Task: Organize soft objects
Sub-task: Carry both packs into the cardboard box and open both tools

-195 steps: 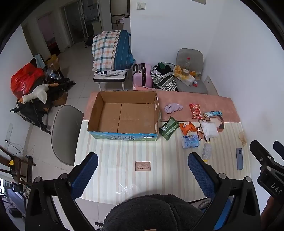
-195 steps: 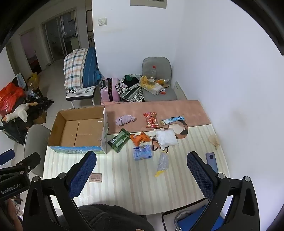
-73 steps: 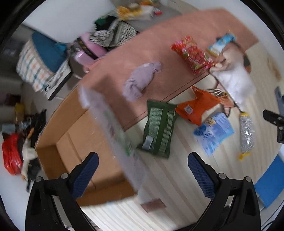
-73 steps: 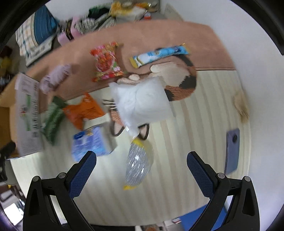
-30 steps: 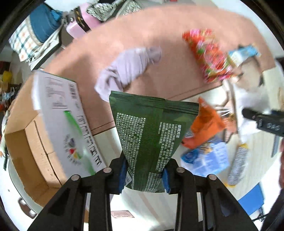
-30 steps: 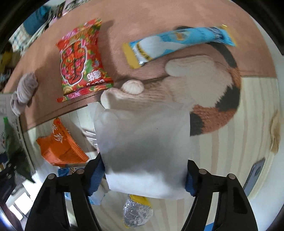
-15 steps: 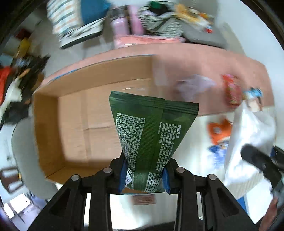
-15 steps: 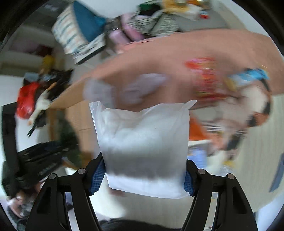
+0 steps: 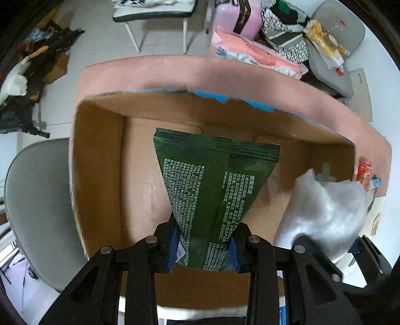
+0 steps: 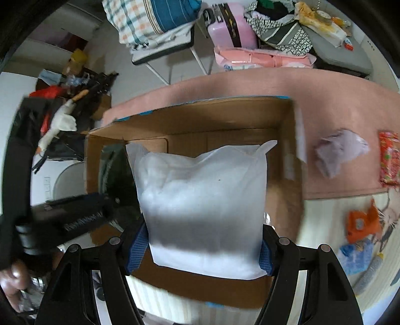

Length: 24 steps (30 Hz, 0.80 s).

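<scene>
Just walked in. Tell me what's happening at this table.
A person is packing soft items into the open cardboard box. The left gripper is clamped on a green packet, held over the box interior. The right gripper grips a white padded bag above the same box. Other packets remain on the table.

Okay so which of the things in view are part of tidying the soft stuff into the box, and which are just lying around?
Part of the job:
left gripper shut on the green packet
right gripper shut on the white pouch
cardboard box, under both
lilac cloth, red snack bag, orange packet, on the table

Just lying about:
pink suitcase
grey chair
plaid bundle
</scene>
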Available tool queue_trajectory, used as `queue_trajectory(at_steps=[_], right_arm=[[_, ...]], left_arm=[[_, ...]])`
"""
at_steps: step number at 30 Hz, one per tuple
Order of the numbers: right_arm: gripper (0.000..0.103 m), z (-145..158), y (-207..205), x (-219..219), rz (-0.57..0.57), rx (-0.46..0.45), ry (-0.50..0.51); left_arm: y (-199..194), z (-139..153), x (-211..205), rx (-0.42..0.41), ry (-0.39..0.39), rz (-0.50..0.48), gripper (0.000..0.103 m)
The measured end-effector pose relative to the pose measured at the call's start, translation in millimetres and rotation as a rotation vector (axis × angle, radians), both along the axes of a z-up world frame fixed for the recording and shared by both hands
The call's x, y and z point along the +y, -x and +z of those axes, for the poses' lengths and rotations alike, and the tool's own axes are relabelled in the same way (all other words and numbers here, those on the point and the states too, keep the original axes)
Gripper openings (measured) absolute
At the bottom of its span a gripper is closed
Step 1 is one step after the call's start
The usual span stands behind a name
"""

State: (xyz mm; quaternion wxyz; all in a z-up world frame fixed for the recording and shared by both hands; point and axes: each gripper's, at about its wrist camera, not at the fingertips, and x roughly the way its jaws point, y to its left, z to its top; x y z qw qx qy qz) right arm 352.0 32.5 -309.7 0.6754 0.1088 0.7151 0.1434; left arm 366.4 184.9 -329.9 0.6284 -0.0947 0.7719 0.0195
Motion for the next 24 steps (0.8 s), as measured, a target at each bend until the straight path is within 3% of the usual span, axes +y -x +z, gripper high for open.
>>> queue_trajectory(at_steps=[9, 16, 19, 21, 22, 24], right_arm=[[0.075, -67.5, -36.8, 23.3, -0.016, 0.044, 0.025], [0.084, -91.5, -45.3, 31.1, 0.015, 0.079, 0.100], [0.098, -87.6, -44.5, 26.8, 0.024, 0.074, 0.135], [0.103, -77.0, -42.8, 24.6, 0.032, 0.057, 0.142], [0.103, -70.8, -41.4, 23.5, 0.033, 0.049, 0.143], [0.103, -56.3, -38.3, 21.5, 0.036, 0.025, 0.165]], left_arm=[[-24.4, -57.6, -2.2, 0.125, 0.108, -0.010, 0.030], [-26.3, -61.7, -11.8, 0.130, 0.105, -0.037, 0.033], [-25.2, -45.9, -13.6, 0.099, 0.079, -0.065, 0.050], [-22.7, -33.2, -9.0, 0.069, 0.060, -0.058, 0.089], [-21.1, -26.0, -7.6, 0.056, 0.058, -0.055, 0.096], [-16.0, -9.9, -5.4, 0.022, 0.036, -0.047, 0.097]])
